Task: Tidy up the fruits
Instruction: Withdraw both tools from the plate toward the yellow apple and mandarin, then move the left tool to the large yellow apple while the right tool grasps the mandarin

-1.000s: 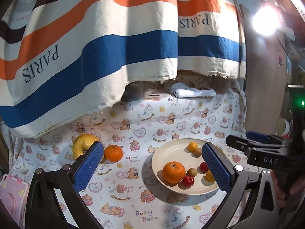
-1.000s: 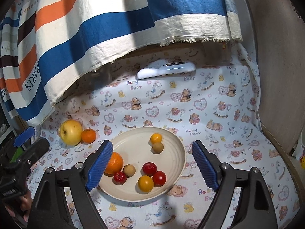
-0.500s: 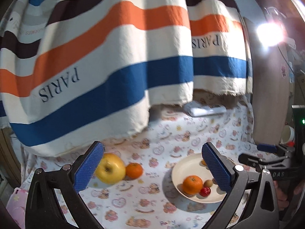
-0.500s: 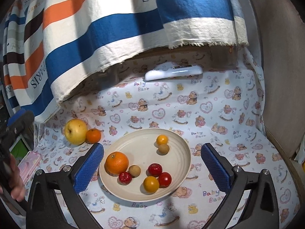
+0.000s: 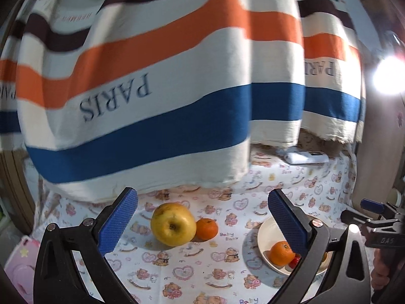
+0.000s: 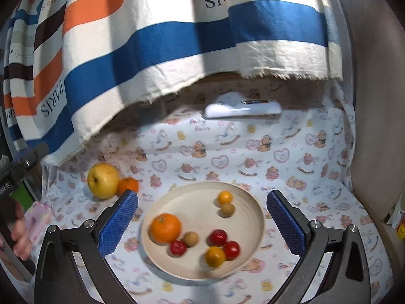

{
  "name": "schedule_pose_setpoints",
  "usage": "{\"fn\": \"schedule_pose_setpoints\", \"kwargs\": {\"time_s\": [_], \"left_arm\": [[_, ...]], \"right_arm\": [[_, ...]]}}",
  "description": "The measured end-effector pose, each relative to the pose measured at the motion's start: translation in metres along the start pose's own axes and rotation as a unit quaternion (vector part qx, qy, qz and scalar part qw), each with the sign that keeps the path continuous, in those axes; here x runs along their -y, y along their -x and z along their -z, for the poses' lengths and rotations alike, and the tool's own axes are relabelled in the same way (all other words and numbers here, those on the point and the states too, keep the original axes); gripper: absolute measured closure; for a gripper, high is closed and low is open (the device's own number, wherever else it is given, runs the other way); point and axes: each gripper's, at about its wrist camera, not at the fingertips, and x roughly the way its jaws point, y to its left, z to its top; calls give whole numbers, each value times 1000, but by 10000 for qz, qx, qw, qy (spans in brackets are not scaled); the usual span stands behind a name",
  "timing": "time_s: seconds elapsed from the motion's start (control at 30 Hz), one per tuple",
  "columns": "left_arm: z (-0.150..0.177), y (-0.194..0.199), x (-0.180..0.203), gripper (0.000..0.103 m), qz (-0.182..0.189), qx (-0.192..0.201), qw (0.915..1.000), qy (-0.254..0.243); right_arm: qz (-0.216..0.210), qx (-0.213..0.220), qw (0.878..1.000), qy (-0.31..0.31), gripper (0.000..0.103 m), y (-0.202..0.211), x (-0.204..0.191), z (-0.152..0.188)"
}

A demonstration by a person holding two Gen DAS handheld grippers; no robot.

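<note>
The left gripper (image 5: pixel 202 217) has its jaws spread wide with nothing clamped. A yellow apple (image 5: pixel 173 224) lies on the cloth (image 5: pixel 177 273) between them, nearer the left jaw, and a small orange (image 5: pixel 207 228) touches the apple's right side. The right gripper (image 6: pixel 202 221) also stands wide open and empty above a cream plate (image 6: pixel 249 202). Between its jaws the plate holds a big orange (image 6: pixel 165 228), red tomatoes (image 6: pixel 217 236) and small yellow and brown fruits.
</note>
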Motion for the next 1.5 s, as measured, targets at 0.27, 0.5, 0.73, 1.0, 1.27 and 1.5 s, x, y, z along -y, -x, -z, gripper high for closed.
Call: {"fn": "schedule_pose_setpoints", "kwargs": {"time_s": [0.27,0.5,0.73,1.0,1.27,1.5], "left_arm": [[6,-28,-44,1,-71,-434,9979,473],[15,-46,-70,1,-328,-677,9951,641],[34,-74,-84,1,-33,-1059,9923,638],[56,-100,-116,1,-294,-1461,9830,1075],[70,-111,-149,1,-289,-1647,9705,1740],[72,-112,-155,1,-420,-1649,9682,1836]], "right_arm": [[60,-17,9998,181,0,-22,-62,-16],[24,-420,9987,280,0,-64,-103,-3],[-52,-429,9982,420,0,-81,-125,3],[-229,-961,9940,475,0,-118,-144,7],[-333,-1692,9841,431,23,-161,-149,16],[-426,-1888,9807,-280,31,-189,-142,19]]}}
